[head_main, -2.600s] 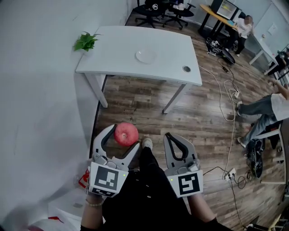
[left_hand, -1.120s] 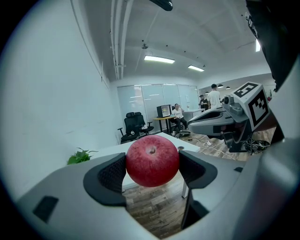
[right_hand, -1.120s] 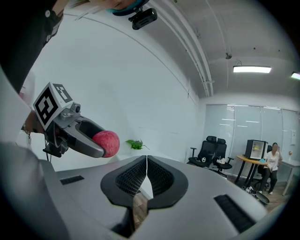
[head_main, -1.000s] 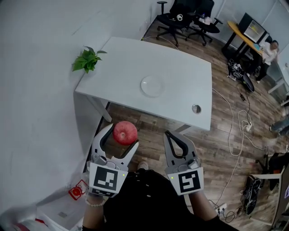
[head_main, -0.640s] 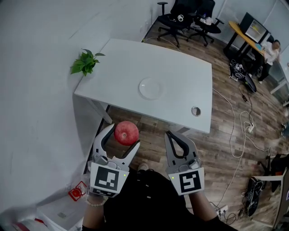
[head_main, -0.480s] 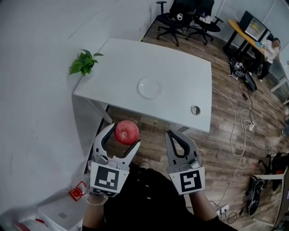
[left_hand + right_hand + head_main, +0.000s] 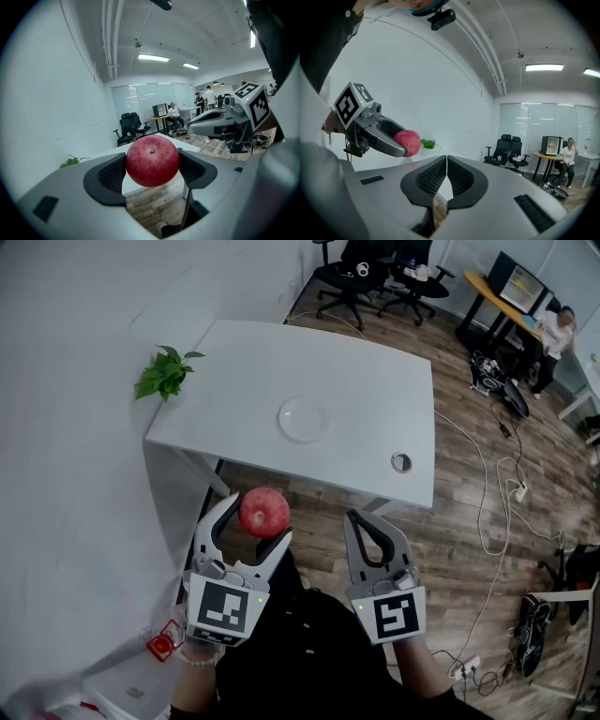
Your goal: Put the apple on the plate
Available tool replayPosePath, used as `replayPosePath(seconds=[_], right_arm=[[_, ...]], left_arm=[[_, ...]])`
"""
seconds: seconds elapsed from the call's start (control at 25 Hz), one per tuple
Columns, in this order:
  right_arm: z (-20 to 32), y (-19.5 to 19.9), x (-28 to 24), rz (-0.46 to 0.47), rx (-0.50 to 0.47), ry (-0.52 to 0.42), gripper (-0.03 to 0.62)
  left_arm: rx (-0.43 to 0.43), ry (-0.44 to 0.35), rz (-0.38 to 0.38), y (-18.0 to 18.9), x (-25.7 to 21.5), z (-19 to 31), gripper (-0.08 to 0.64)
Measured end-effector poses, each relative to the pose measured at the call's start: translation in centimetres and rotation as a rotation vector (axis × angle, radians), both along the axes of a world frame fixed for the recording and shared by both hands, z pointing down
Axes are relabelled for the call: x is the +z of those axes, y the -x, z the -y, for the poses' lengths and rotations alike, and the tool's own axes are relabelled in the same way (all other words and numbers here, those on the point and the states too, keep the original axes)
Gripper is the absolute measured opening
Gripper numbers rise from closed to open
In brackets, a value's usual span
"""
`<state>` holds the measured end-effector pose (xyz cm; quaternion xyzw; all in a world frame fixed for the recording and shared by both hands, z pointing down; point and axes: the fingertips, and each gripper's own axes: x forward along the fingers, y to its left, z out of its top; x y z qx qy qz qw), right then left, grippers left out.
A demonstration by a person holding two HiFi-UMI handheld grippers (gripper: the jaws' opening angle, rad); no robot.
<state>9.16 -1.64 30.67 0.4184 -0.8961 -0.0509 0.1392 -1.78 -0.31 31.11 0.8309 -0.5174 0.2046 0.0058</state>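
Head view: left gripper (image 7: 255, 518) clamps the apple (image 7: 263, 513) over the floor (image 7: 469, 521), well short of the plate (image 7: 303, 418) on the worktop (image 7: 375, 390). Right gripper (image 7: 359, 521): jaws pressed together, empty. Risk: releasing early drops it to the floor.

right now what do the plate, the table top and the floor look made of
Plate: pale, smooth, faint sheen at the rim; probably glazed ceramic, perhaps glass, too small to settle.
Table top: flat matte white, no grain; likely laminate or painted board.
Floor: brown planks with grain and seams; wood or wood-look laminate.
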Motion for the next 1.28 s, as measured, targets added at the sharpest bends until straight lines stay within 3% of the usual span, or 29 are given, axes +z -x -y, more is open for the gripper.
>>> replayPosePath(seconds=[0.4,0.52,1.04,1.28], right_arm=[[2.1,0.1,0.5,-0.018,0.03,0.007,0.041],[3.0,0.0,0.6,-0.022,0.046,0.012,0.042],[9.1,-0.3,1.3,-0.028,0.127,0.036,0.041],[11.9,-0.3,2.3,-0.033,0.157,0.063,0.041]], left_arm=[[0.068,-0.028,0.021,0.0,0.6,3.1,0.364],[0.056,0.002,-0.01,-0.3,0.6,4.3,0.364],[0.142,0.037,0.008,-0.2,2.8,11.0,0.364],[0.199,0.007,0.036,-0.2,3.8,14.5,0.364]])
